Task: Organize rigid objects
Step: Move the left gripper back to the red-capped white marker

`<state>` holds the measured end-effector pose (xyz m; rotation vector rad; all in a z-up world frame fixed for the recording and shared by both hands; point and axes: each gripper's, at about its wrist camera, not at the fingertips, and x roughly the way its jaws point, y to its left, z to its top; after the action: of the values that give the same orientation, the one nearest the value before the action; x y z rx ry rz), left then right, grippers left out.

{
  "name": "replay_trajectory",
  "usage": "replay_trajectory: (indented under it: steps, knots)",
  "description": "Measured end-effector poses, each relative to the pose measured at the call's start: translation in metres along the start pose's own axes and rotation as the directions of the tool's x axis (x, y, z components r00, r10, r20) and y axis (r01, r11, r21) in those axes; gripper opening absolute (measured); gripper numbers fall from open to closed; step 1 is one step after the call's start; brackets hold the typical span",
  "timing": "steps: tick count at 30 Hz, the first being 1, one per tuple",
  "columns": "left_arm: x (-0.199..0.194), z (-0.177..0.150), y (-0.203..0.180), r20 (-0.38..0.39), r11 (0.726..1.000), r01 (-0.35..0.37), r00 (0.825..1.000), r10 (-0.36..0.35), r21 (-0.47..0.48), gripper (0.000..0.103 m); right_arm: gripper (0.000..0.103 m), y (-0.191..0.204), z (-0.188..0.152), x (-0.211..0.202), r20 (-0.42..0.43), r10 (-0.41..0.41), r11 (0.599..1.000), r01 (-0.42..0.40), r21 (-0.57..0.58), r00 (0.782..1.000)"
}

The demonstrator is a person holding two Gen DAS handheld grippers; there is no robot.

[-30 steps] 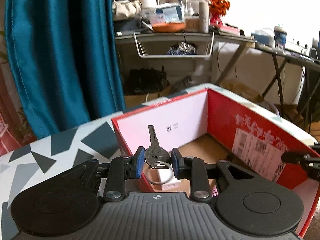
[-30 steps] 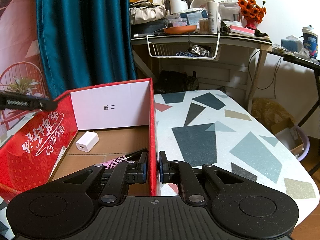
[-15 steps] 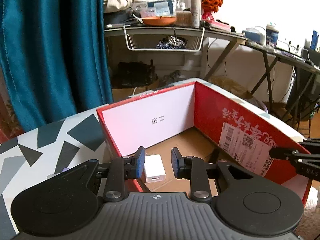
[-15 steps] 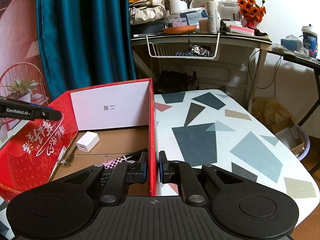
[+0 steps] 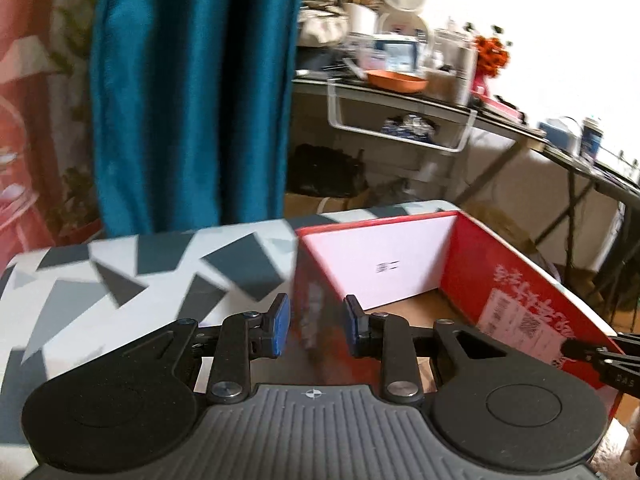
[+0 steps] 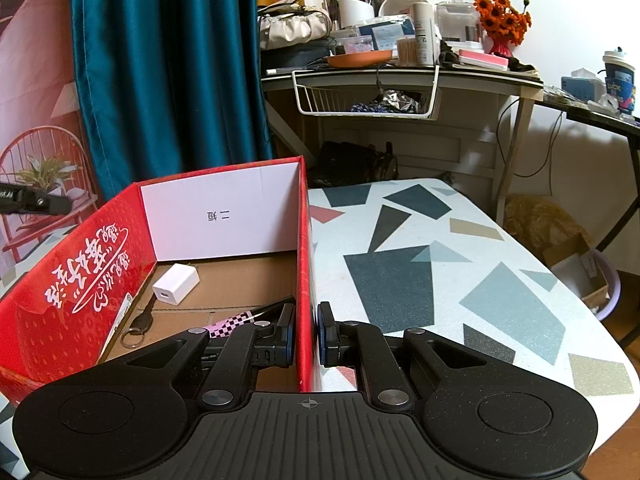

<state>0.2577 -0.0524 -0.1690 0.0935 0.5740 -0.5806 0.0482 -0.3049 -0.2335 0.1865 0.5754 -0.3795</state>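
A red cardboard box (image 6: pixel 72 296) stands on the patterned table (image 6: pixel 420 272). Inside it lie a white charger block (image 6: pixel 175 283), a dark key with a ring (image 6: pixel 138 326) and a pink checkered item (image 6: pixel 230 324). My right gripper (image 6: pixel 307 334) is shut on the box's right wall (image 6: pixel 304 240). My left gripper (image 5: pixel 313 326) is open and empty, above the box's left wall (image 5: pixel 316 280); this view is blurred. The right gripper's tip (image 5: pixel 600 356) shows at the box's far wall, and the left gripper's tip (image 6: pixel 32 200) at the right wrist view's left edge.
A teal curtain (image 6: pixel 160 80) hangs behind the table. A cluttered desk (image 6: pixel 400 72) with a wire basket (image 6: pixel 364 98) stands behind. The table's right edge (image 6: pixel 580 320) drops to the floor, where a small open carton (image 6: pixel 576 264) sits.
My left gripper let go of the key, which now lies in the box. It then swung left, away from over the box interior. The right gripper has not moved.
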Motion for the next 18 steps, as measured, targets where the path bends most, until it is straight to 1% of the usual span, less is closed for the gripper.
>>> replay_trajectory:
  steps: [4,7,10,18]
  knots:
    - [0.000,-0.018,0.017,-0.037,0.996,-0.038,0.999,0.035,-0.076,0.030,0.010,0.000,0.000,0.000,0.000,0.000,1.000,0.000,0.002,1.000]
    - [0.001,-0.033,0.025,-0.065,0.992,-0.072,0.996,0.066,-0.105,0.030,0.010,0.000,0.000,0.000,0.000,0.000,1.000,0.000,0.001,1.000]
    - [0.002,-0.046,0.029,-0.092,0.989,-0.081,0.993,0.070,-0.127,0.030,0.010,0.000,0.000,0.000,0.000,0.000,1.000,0.000,0.001,1.000]
    - [0.010,-0.077,0.013,-0.158,0.994,-0.012,0.987,-0.006,-0.112,0.030,0.010,0.000,0.000,0.000,0.000,0.000,1.000,0.000,0.000,1.000]
